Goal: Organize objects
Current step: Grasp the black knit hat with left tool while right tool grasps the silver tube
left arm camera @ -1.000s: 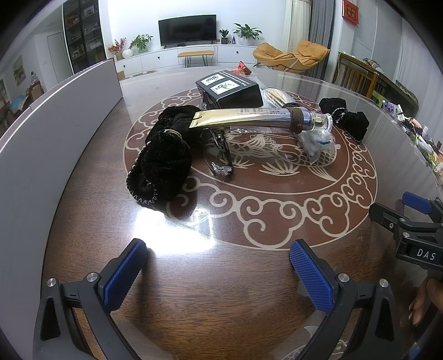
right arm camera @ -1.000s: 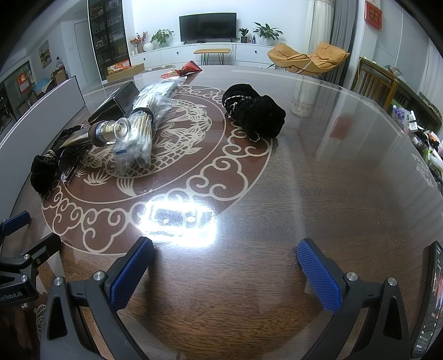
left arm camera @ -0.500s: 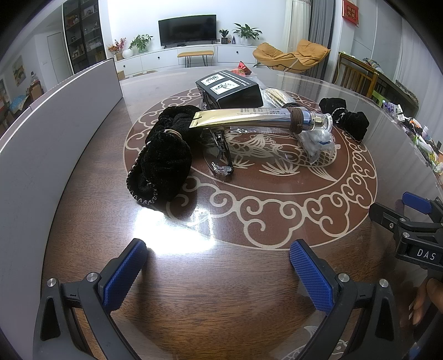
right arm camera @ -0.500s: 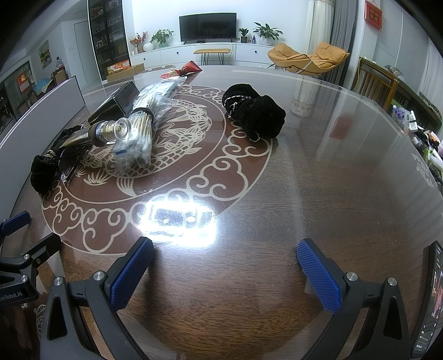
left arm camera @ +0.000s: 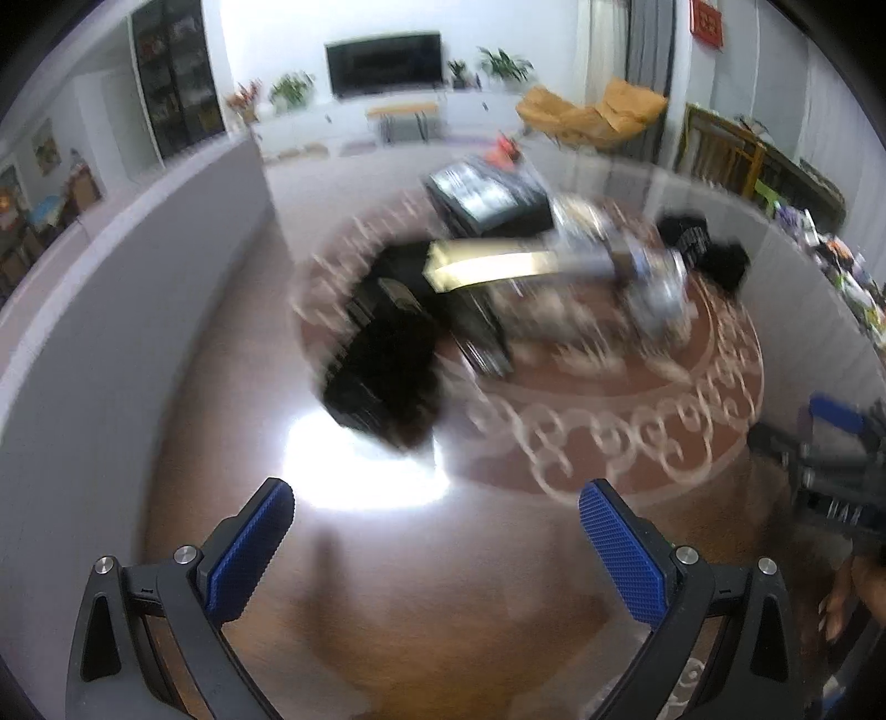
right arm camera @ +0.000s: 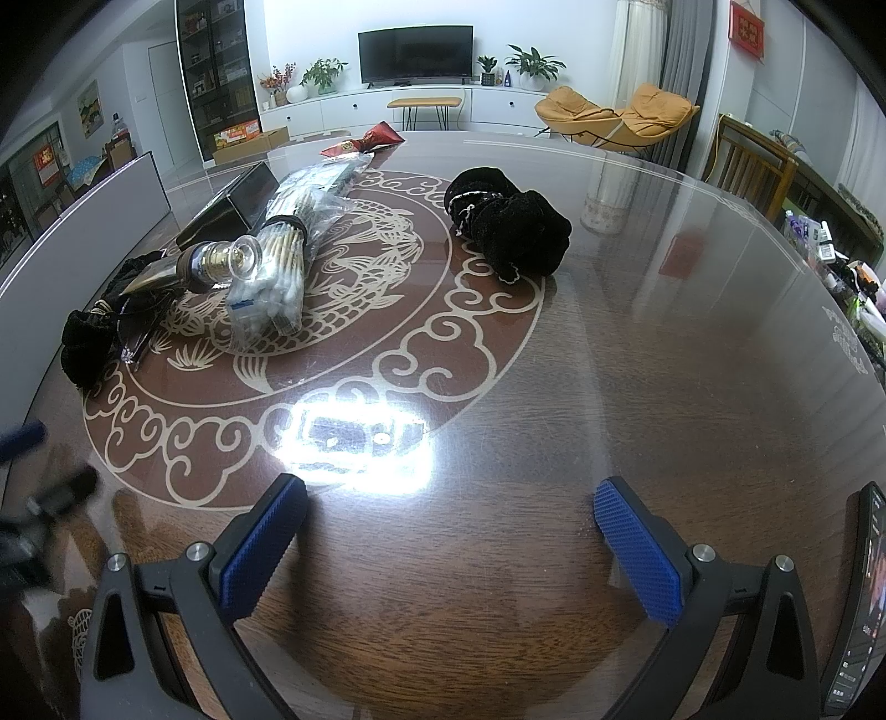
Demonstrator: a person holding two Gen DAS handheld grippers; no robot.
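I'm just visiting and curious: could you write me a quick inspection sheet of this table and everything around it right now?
Surface: round dark wooden table under glass, pale scrollwork medallion, bright lamp glare.
Job's things: gold tube with clear cap lying across a clear bag of cotton swabs; black fuzzy fabric bundle apart on the right; second black fuzzy bundle beside dark glasses; black box.
Clutter: red packet at the far edge; phone at the near right edge.
Grippers: left gripper open, its view motion-blurred; right gripper open, both empty.
Cables: nothing seen.
Surroundings: television, orange lounge chair, potted plants, grey panel on the left.
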